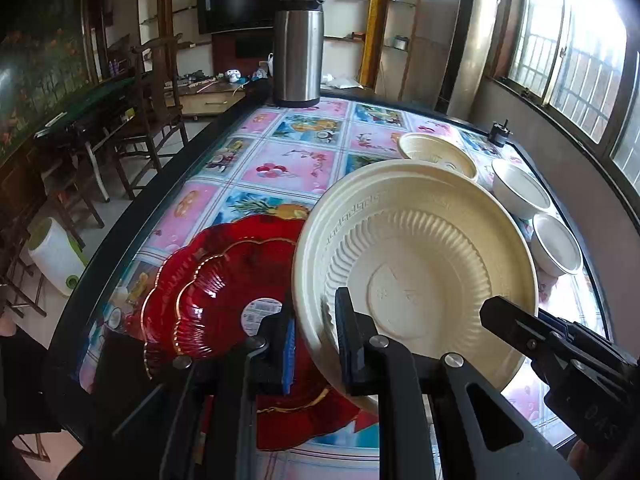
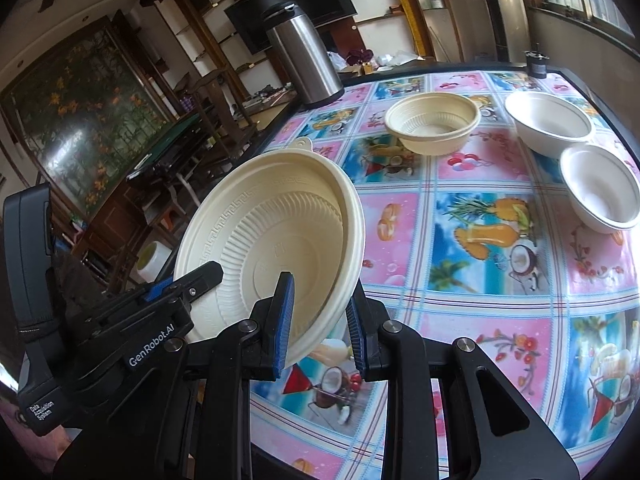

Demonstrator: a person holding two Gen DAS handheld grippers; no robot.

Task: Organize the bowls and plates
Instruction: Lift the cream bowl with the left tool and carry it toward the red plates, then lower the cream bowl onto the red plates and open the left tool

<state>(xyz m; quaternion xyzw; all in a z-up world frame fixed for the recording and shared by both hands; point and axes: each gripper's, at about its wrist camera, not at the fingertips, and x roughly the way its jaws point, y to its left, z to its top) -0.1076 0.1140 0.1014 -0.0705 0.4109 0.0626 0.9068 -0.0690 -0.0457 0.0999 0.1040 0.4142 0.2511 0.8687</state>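
A cream plate is held tilted above the table, gripped from two sides. My left gripper is shut on its near-left rim; my right gripper is shut on its right rim and also shows in the left wrist view. The plate fills the left of the right wrist view. A red scalloped plate lies on the table under and left of the cream plate. A cream bowl and two white bowls stand at the far right.
A steel thermos jug stands at the table's far edge. A small dark object sits at the far right corner. The table has a fruit-print cloth and a dark rim. Chairs and a paper roll are left of it.
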